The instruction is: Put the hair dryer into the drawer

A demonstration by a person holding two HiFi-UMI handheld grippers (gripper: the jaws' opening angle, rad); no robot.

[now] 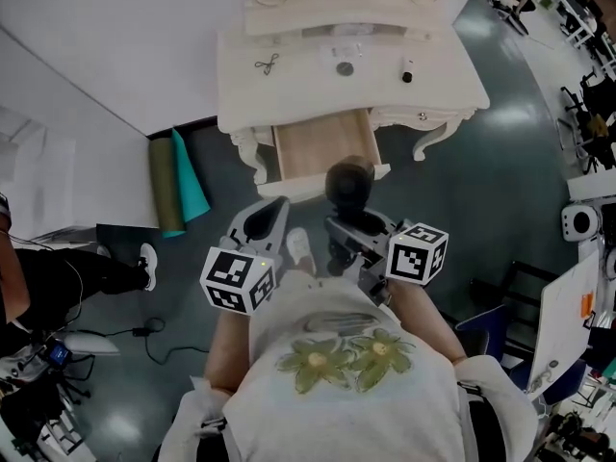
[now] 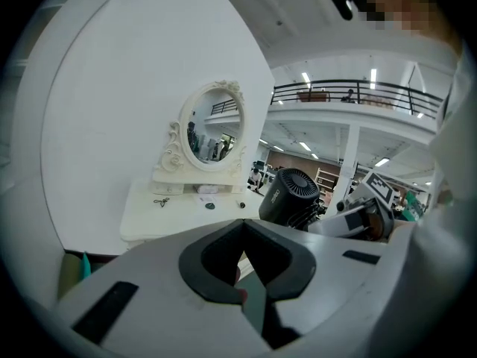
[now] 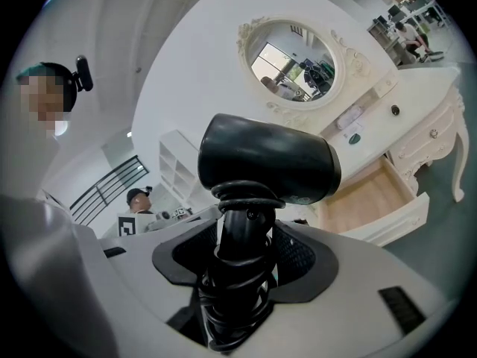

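Note:
My right gripper (image 1: 348, 235) is shut on the handle of the black hair dryer (image 1: 348, 183), whose cord is wound round that handle. The hair dryer (image 3: 268, 159) stands upright between the right gripper (image 3: 242, 253) jaws, just in front of the open wooden drawer (image 1: 322, 147) of the white dressing table. In the right gripper view the drawer (image 3: 365, 200) lies beyond and to the right of the dryer. My left gripper (image 1: 268, 221) hovers beside it on the left, shut with nothing in it. From the left gripper (image 2: 242, 258), the hair dryer (image 2: 291, 196) shows to the right.
The dressing table top (image 1: 289, 75) carries scissors (image 1: 267, 64) and small dark items, with an oval mirror (image 2: 214, 129) behind. Two rolled mats (image 1: 178, 183) lean on the floor left of the table. A person's leg (image 1: 87, 272) is at the left, furniture (image 1: 510, 301) at the right.

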